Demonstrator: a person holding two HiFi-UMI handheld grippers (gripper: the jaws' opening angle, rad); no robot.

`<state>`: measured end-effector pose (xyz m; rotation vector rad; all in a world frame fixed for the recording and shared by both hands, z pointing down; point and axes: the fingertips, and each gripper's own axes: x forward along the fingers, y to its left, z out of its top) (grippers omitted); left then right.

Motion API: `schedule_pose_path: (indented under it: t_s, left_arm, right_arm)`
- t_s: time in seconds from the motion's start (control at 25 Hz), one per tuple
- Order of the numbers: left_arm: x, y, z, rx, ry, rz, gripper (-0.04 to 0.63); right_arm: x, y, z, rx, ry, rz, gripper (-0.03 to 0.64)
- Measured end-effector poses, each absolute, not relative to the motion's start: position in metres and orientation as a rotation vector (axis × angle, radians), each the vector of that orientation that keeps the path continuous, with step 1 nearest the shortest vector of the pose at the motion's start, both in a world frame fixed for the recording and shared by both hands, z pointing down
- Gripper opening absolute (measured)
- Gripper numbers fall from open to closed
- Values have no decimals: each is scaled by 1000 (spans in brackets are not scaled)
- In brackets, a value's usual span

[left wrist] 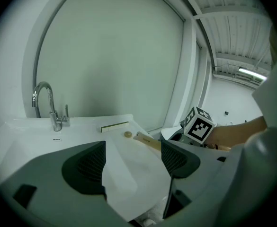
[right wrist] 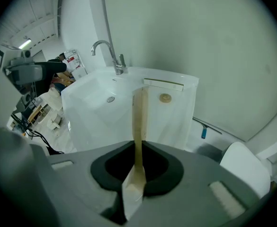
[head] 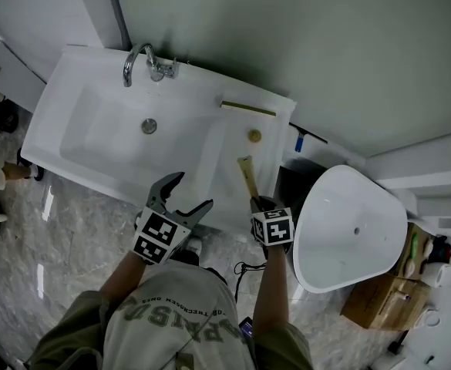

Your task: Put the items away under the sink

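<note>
Counting from the head view: two grippers, one white sink [head: 86, 83] with one chrome faucet [head: 139, 58] and one drain [head: 149, 126], and three items on its flat ledge at centre frame — one long narrow olive bar [head: 248, 108], one small round tan disc [head: 254, 136] and one wooden stick [head: 247, 174]. The stick is pale, flat and slim, running from lower centre up toward the disc; whether its far end touches the ledge I cannot tell. The right gripper [head: 257, 203] has its jaws nearly together, clamped on the stick's near end. The left gripper [head: 188, 195] — just left of it — is spread wide with nothing between its jaws.
</note>
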<state>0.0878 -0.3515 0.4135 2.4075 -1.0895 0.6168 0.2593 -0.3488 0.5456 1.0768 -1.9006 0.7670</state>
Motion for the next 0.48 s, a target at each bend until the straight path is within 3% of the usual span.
schedule_pose_path:
  t_s: [0.48]
  left_arm:
    - [81,-247,393,2354,-1314,559,362]
  right_arm:
    - [263,-290,519,1013,-2044,677,38]
